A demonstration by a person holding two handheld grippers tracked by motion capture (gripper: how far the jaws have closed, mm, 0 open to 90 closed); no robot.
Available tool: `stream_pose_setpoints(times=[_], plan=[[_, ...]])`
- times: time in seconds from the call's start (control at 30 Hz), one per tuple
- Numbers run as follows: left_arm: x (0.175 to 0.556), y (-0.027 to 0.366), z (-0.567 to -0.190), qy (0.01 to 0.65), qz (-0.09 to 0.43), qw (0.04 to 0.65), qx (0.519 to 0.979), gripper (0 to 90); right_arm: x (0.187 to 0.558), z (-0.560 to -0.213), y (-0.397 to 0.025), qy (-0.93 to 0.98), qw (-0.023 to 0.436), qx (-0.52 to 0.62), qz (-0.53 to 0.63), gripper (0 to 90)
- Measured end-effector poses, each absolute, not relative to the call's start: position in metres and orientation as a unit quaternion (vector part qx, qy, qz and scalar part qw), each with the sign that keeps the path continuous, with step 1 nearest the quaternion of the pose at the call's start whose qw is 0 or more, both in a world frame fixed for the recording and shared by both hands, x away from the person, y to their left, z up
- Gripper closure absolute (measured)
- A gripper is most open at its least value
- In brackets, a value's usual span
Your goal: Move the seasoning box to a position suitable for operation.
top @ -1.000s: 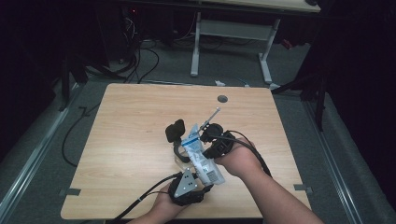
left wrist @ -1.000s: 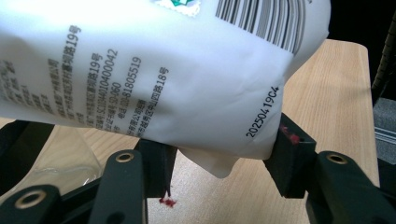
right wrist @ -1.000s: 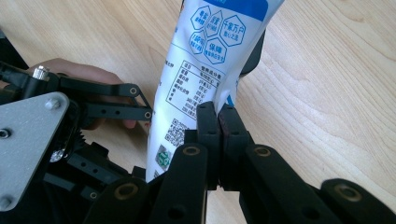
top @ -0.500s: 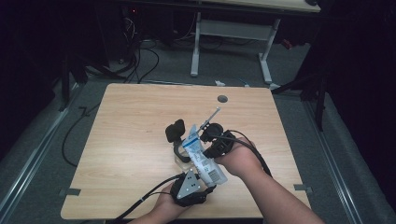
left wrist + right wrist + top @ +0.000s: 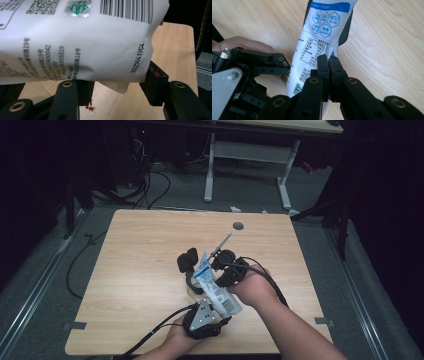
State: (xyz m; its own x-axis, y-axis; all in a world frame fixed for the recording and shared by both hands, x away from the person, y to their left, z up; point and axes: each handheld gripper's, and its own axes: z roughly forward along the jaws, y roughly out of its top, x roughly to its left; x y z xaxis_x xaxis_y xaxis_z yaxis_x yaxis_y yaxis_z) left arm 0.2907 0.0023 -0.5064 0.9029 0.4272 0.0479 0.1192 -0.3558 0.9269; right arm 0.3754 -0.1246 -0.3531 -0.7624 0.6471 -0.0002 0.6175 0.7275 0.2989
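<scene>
**Claws share one pouch near the table's near edge**

Right claw point(image 5: 328, 65): jaws pressed together on a thin edge of the white printed pouch point(image 5: 322, 37), pinching the film, probably to steady or pull that seam. Left claw point(image 5: 117, 86): jaws spread on either side of the pouch's point(image 5: 75, 42) barcode end, bracketing it; a firm squeeze cannot be confirmed. In the high view the pouch point(image 5: 212, 285) is held tilted above the table point(image 5: 140, 250), right of centre toward the near edge, between both hands. A black object point(image 5: 187, 260) lies just beside it.
</scene>
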Motion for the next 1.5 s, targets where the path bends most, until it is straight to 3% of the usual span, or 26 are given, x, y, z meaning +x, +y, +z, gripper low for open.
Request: stream_pose_setpoints(times=[1.5], plan=[[0.2937, 0.002, -0.4997, 0.165, 0.139, 0.547, 0.809, 49.5, 0.3838, -0.35, -0.1176, 0.934, 0.058, 0.332, 0.122, 89.4]])
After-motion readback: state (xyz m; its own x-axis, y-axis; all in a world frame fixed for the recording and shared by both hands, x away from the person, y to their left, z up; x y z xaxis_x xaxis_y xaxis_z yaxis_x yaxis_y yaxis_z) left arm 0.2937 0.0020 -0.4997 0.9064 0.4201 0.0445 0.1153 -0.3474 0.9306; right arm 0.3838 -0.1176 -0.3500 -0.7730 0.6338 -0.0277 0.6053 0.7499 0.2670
